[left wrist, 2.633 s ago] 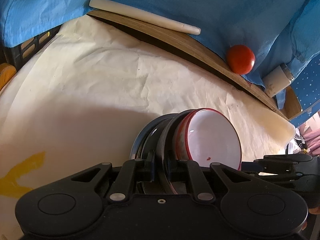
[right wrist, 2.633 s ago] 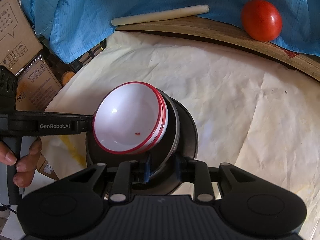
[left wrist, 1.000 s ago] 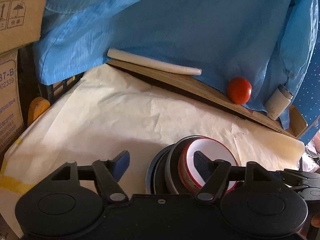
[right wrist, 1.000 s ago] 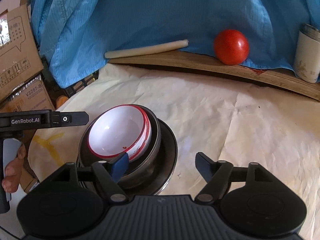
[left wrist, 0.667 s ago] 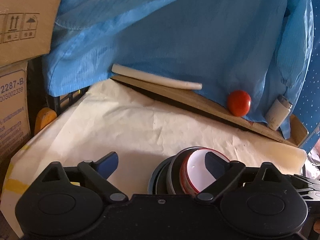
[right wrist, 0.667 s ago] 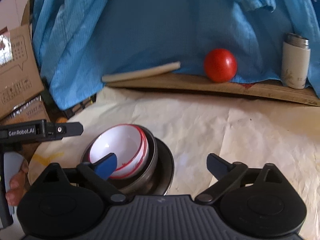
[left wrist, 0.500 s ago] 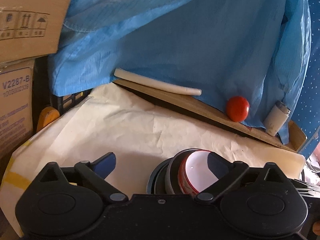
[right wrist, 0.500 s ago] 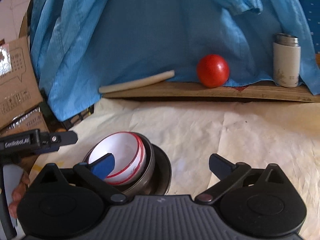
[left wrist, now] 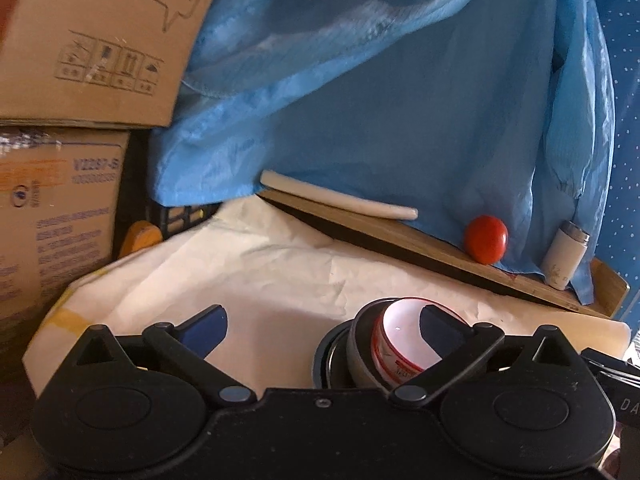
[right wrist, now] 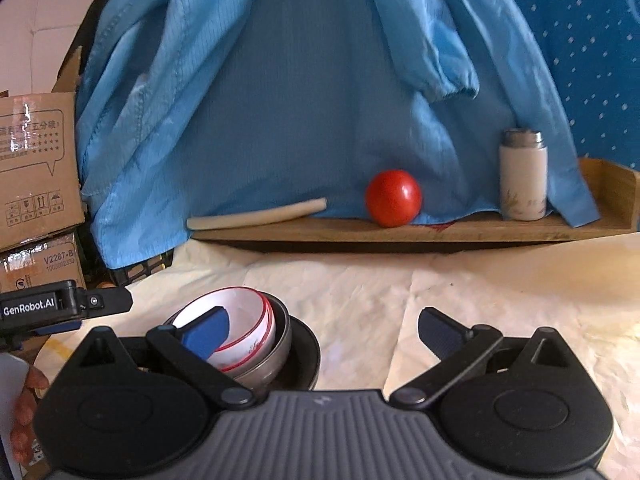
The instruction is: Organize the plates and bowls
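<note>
A makeshift storeroom: stacked cardboard boxes at nine o'clock, a blue garment draped at twelve, crumpled paper over the table.

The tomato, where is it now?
The tomato sits on the wooden shelf at the back, against the blue cloth, between the white stick on its left and the white bottle on its right.

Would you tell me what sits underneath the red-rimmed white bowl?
The red-rimmed white bowl nests in a metal bowl, which rests on a dark plate. Anything beneath the plate is hidden.
</note>
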`<state>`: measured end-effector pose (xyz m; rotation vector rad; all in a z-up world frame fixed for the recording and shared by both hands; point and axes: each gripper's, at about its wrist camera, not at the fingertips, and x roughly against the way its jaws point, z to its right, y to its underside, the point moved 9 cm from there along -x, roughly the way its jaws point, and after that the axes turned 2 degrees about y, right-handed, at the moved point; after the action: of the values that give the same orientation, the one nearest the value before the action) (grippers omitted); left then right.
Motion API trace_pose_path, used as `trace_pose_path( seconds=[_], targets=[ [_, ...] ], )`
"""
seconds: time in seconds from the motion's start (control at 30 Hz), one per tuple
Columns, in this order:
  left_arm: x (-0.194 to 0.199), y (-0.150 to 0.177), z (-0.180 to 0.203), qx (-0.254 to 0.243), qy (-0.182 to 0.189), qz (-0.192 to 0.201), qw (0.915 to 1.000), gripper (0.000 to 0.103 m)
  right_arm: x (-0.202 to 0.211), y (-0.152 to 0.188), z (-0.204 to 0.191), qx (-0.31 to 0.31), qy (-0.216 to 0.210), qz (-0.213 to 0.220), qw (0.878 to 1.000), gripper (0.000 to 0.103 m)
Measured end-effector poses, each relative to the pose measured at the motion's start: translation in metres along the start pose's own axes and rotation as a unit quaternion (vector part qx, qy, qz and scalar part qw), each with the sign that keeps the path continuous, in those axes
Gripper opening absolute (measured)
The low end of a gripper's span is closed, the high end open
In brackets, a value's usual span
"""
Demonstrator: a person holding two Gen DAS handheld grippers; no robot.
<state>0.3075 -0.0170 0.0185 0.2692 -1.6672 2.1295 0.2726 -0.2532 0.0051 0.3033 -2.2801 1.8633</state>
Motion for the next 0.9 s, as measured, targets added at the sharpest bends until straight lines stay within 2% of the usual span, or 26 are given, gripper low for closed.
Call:
trace_pose_path(
  seconds=[0.33,0.43,0.9],
  targets=[
    [0.029,0.016,0.001,-0.015,-0.016,0.026,0.9994,0.102,0.029,0.012,-0.002,-0.019,0.019,0.04,0.999,0.103],
    [0.037,0.022,0.0,-0.003,-0.017,0.032,0.9993,0.102,0.038,0.014,0.0,-0.031,0.03,0.05,0.998,0.103],
    [0.08,0.057,-0.007,0.0,-0.028,0.051,0.9983,0.102,0.094,0.037,-0.011,-0.024,0.054,0.099,0.993,0.103]
  ],
)
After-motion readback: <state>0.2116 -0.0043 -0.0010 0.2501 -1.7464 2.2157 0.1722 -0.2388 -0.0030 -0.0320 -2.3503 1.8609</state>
